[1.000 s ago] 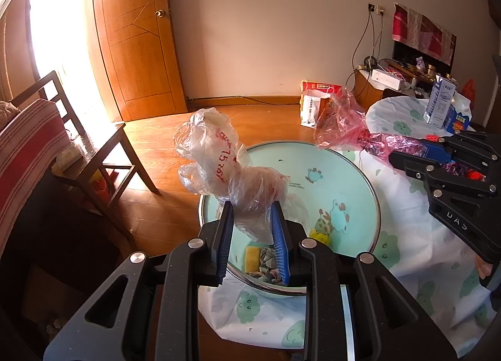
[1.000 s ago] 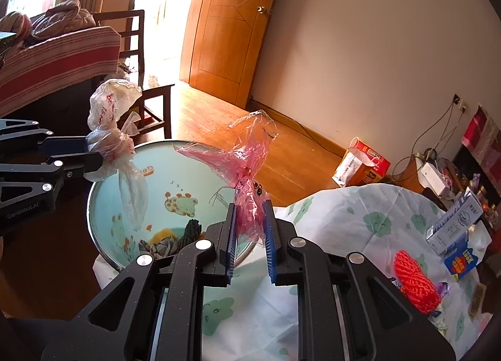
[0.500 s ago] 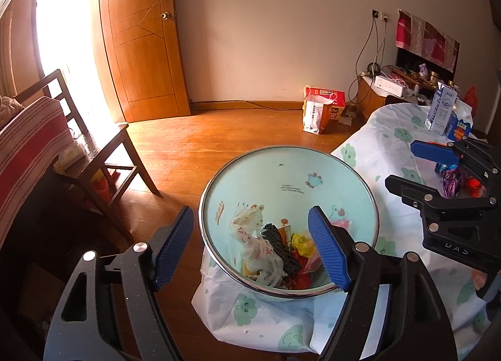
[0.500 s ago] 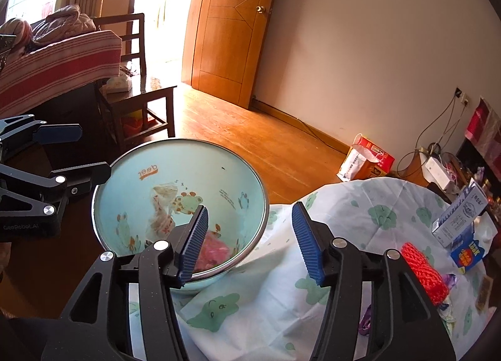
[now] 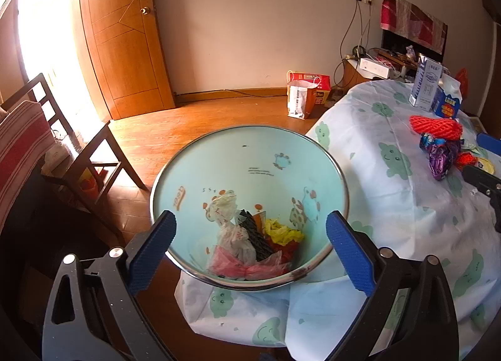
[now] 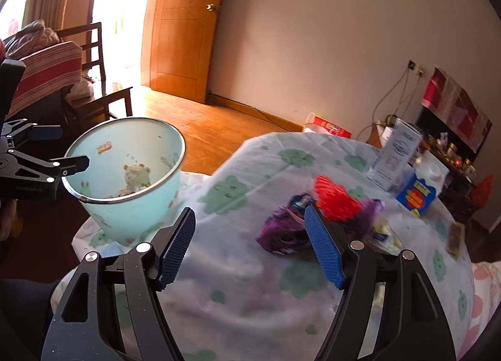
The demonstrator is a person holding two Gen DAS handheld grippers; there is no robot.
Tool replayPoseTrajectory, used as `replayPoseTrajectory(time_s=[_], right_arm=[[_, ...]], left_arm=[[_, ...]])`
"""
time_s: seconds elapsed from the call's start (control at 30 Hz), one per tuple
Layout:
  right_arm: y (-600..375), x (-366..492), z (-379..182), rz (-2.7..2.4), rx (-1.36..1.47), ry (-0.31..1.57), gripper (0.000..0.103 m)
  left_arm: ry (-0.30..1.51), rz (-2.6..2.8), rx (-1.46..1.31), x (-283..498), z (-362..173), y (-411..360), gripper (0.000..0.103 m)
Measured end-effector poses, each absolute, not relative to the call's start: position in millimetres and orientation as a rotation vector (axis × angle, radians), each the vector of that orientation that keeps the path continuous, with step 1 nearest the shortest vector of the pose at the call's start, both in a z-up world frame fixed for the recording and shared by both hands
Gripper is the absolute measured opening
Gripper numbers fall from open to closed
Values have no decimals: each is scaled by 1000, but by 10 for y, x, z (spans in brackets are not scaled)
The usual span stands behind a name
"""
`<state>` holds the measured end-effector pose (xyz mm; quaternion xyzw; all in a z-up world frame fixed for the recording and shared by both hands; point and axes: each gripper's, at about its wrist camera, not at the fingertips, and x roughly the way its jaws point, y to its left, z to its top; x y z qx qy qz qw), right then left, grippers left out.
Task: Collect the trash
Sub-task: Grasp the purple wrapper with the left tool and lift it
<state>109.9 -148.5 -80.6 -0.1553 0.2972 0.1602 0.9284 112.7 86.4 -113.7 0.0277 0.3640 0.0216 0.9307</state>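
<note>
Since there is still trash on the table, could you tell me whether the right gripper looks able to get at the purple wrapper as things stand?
Probably yes: the right gripper is empty, its jaws opening, and the purple wrapper lies uncovered on the tablecloth just ahead, with nothing between them.

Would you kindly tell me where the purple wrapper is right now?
In the right wrist view, the purple wrapper lies on the tablecloth, right of centre, just in front of the red foam net.

Left hand-held gripper [image 5: 249, 231], black skeletal frame with triangular cut-outs, silver screws, blue ribbed pads, right hand-held gripper [image 6: 249, 245] built alike, faint white lettering seen
</note>
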Motion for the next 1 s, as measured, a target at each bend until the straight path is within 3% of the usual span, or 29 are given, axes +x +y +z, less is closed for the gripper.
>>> replayPoseTrajectory(time_s=[0.67,0.73,0.77,0.83,0.9,0.93,1.0], right_arm=[[-3731,726,-1021,-92,-67,663,76],[-3801,692,-1033,-96,-49,652,77],[-3826,683,-1034,-98,-44,648,79],[-3839,681,-1028,-100,-40,640,82],[-3845,679,-1031,-96,-34,637,82],[-3845,680,-1033,-93,-31,635,83],[-3841,682,-1038,-89,-29,634,83]], left_arm=[[719,-259,177,1585,-1175,-1080,96],[735,-284,187,1661,-1203,-1208,83],[742,-296,189,1698,-1217,-1253,82],[755,-307,193,1772,-1251,-1322,66],[776,-330,192,1837,-1296,-1372,59],[796,-349,189,1862,-1324,-1391,36],[794,-375,196,1845,-1323,-1431,28]])
